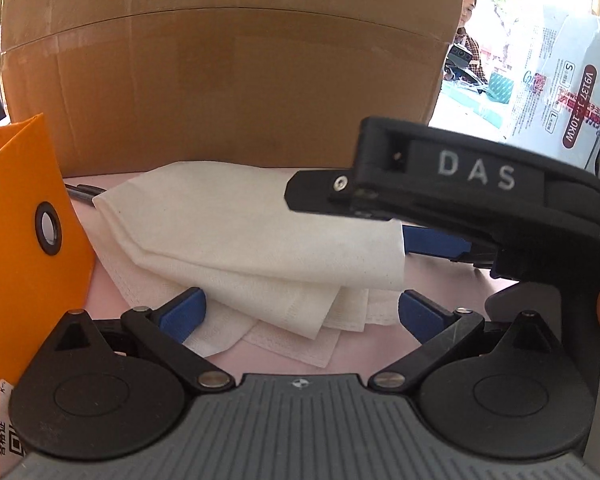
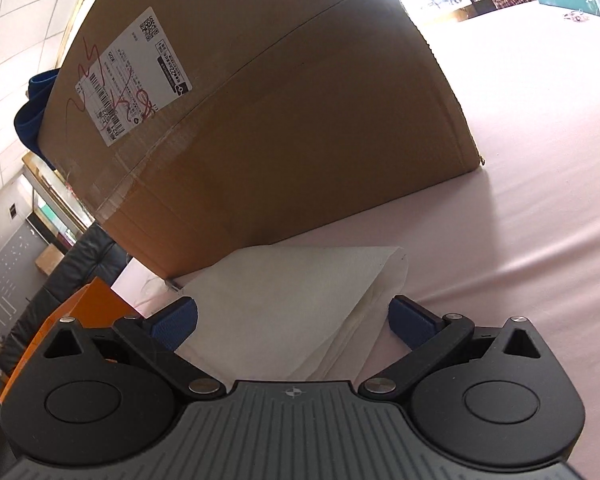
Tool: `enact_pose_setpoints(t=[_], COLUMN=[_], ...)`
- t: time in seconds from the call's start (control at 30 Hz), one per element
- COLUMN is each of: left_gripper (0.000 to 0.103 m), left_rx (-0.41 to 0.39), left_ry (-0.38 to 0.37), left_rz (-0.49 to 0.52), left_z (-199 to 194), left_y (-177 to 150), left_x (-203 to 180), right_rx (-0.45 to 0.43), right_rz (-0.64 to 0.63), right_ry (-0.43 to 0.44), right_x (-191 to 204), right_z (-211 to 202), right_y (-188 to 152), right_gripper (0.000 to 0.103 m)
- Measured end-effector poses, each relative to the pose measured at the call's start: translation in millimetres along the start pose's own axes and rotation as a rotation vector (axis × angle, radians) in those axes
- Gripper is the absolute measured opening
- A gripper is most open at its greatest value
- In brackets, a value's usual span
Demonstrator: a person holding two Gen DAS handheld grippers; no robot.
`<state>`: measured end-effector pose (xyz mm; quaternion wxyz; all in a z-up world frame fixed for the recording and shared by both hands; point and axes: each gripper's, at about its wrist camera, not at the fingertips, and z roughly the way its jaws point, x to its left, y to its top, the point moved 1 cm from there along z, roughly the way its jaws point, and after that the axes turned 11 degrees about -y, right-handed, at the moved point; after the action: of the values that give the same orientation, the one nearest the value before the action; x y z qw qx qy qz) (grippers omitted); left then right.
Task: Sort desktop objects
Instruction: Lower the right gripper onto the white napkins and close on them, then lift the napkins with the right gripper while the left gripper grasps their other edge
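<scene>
Against the box (image 2: 268, 128), a folded white tissue (image 2: 284, 316) lies between the right gripper's (image 2: 294, 322) wide-open fingers; left gripper (image 1: 300, 312) likewise spread wide, empty.

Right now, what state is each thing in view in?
Left gripper: open, empty, fingers either side of the tissues.
Right gripper: open, straddling the tissues, not closed on them.
Tissues: folded, stacked loosely, lying flat on the table.
Cardboard box: taped shut, standing behind the tissues.
Orange folder: upright, at the left.
Pen: lying flat, partly hidden under the tissues.
</scene>
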<state>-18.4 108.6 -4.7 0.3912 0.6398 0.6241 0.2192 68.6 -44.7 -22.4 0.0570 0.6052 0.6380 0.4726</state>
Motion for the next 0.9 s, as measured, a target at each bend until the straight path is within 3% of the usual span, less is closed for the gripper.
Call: enact_pose_setpoints(t=[0.17,0.27,0.33,0.37,0.4,0.43,0.47,0.8,0.9], left_gripper=[0.103,0.103,0.103,0.103,0.103,0.103,0.103,0.103,0.103], left_rx=[-0.007,-0.004,0.0,0.002,0.003,0.003,0.002,-0.003,-0.011], left_ry=[-0.007,0.001,0.007,0.01,0.011,0.01,0.008,-0.002,-0.037], left_rz=[-0.008,0.004,0.016,0.021,0.025,0.026,0.025,0.018,0.0], left_z=[0.3,0.6,1.5,1.5,1.8,2.4,3.5,-6.9,-11.0], left_y=[-2.5,-5.4,-4.8,-5.0,-4.3,-2.8,-1.6,-6.0,-7.0], left_x=[-1.4,-0.7,-3.4,-4.4,-5.4,-6.4,-7.1,-0.6,0.8], right_rx=[-0.011,-0.022,-0.026,-0.026,-0.025,-0.017,0.004,0.013,0.019], right_rz=[-0.111,-0.118,-0.118,-0.112,-0.105,-0.097,-0.084,-0.106,-0.122], right_ry=[-0.067,-0.085,-0.094,-0.098,-0.1,-0.09,-0.071,-0.069,-0.069], right_x=[16.1,17.1,16.5,14.9,13.1,11.5,9.1,11.0,6.2], right_z=[-0.5,-2.2,-2.5,-2.4,-2.5,-1.9,-0.1,-1.2,-10.5], right_y=[-5.8,-6.7,-6.5,-6.5,-6.5,-6.5,-7.0,-10.4,-12.4], right_gripper=[0.099,0.085,0.056,0.052,0.041,0.02,0.014,0.009,0.009])
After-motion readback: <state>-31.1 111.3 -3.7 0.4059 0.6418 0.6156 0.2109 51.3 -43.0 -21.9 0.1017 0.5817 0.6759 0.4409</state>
